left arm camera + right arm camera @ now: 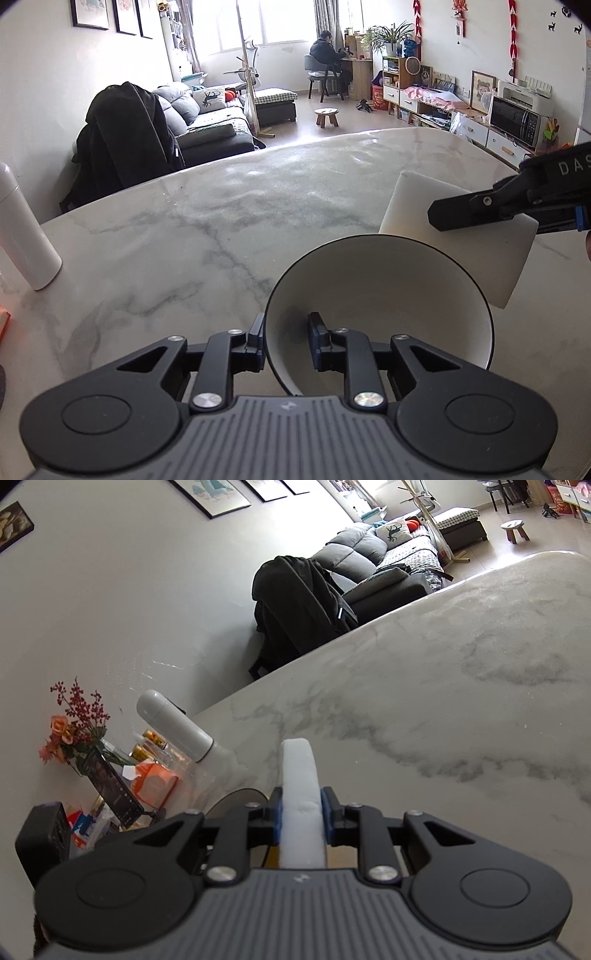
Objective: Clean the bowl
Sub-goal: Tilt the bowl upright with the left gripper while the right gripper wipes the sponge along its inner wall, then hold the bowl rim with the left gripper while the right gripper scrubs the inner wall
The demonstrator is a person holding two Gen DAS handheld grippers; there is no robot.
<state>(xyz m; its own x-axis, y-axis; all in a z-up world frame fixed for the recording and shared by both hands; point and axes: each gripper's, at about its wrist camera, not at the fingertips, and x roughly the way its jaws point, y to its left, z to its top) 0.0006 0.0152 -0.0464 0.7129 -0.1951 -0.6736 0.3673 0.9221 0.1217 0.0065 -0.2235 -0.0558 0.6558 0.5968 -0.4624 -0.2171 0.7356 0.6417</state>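
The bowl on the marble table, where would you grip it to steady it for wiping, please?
Grip the bowl by its thin near rim, one finger inside, one outside, coming from the near side, as the left gripper does; its wide open mouth faces the sponge.

White on grey-veined marble

Round ceramic bowl (380, 295) white inside, dark-rimmed; rectangular foam sponge (300, 797) white; marble tabletop (207, 221) white, veined grey; cylindrical flask (22, 229) white.

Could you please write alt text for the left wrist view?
The left tongs grip a bowl by its near rim on a marble table. Beyond it, the right tongs hold a white sponge.
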